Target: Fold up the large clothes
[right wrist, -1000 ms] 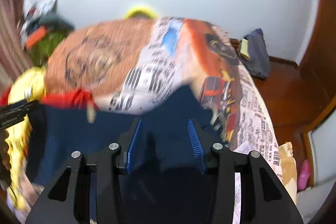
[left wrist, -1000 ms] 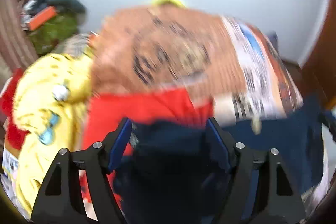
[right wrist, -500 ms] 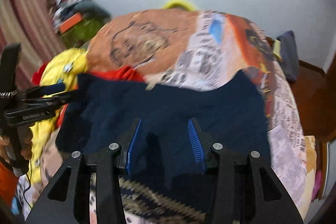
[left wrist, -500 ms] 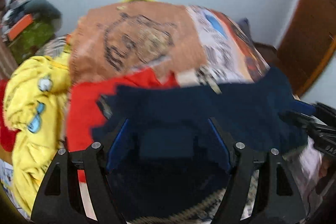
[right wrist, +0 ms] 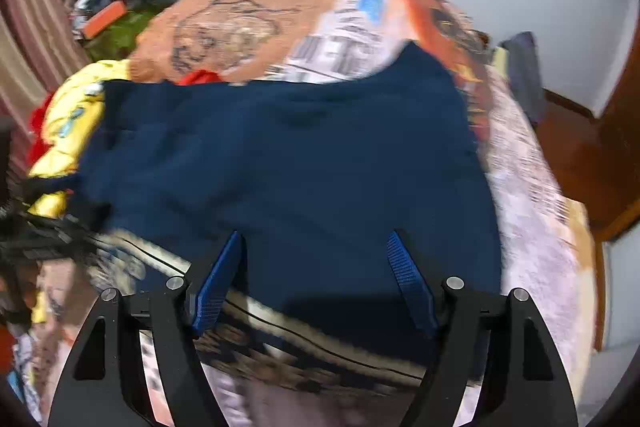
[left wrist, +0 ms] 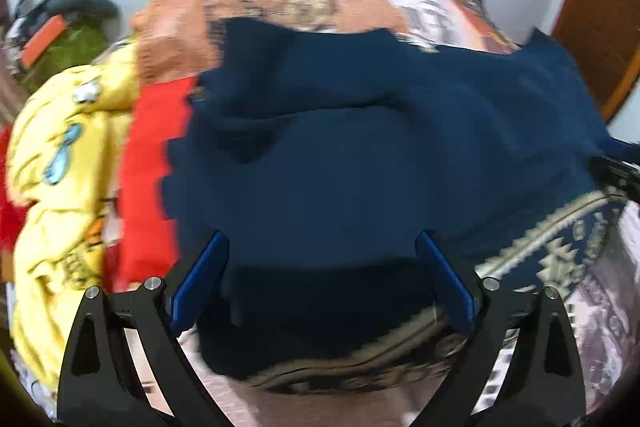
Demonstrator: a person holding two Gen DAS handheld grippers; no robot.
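A large navy blue garment [left wrist: 360, 155] lies spread across the bed, with a patterned beige band [left wrist: 560, 251] along its near hem; it also shows in the right wrist view [right wrist: 304, 163]. My left gripper [left wrist: 320, 267] hangs over the garment's near left part, its blue pads wide apart with the cloth between them. My right gripper [right wrist: 316, 267] sits over the near right part, pads apart too, cloth between them. The right gripper shows at the right edge of the left view [left wrist: 624, 163].
The bed has an orange and newspaper-print cover [right wrist: 256, 23]. A yellow garment [left wrist: 60, 155] and a red one [left wrist: 148, 163] lie piled left of the navy garment. A cluttered green pile [right wrist: 116, 31] stands far left. A wooden floor [right wrist: 576, 151] is on the right.
The navy garment went from bunched and lifted to spread flat over the bed. Both grippers swung forward and down over it. The left gripper's jaws stand a little wider.
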